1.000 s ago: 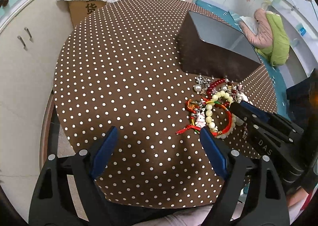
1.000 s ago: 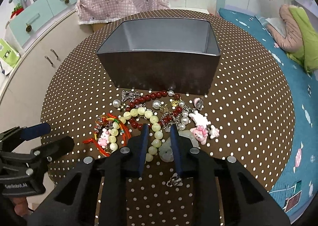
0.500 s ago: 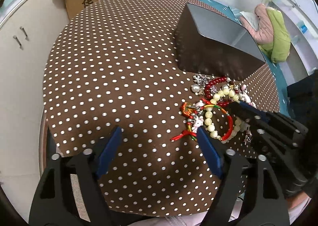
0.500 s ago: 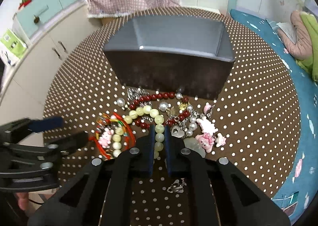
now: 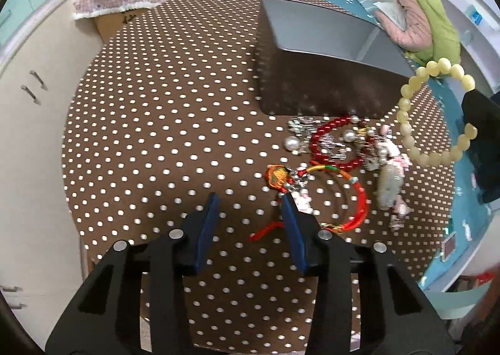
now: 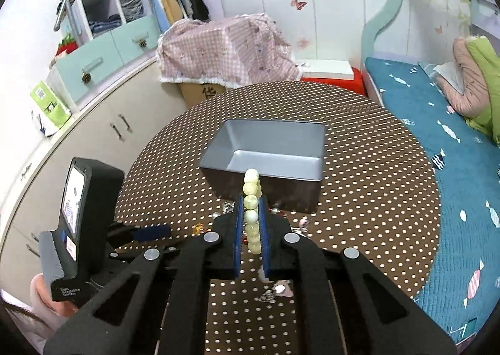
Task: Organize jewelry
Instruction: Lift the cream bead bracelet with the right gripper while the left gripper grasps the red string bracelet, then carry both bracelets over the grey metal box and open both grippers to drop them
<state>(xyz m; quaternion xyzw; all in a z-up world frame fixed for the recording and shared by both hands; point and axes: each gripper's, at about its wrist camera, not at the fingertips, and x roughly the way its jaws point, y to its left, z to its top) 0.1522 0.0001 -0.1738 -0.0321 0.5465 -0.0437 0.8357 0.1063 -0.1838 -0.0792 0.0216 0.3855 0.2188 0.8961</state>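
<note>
My right gripper (image 6: 251,224) is clenched on the pale bead bracelet (image 6: 252,199), lifted clear of the table. My left gripper (image 5: 250,203) is closing on bare cloth, the red cord bracelet (image 5: 350,195) beside its right finger. Beyond both fingertips, the grey box (image 6: 268,152) holds nothing. A far carton's (image 6: 200,91) print is unreadable.

Black tongs (image 5: 250,208); blue pads (image 5: 207,227); silver screws (image 5: 175,233).
</note>
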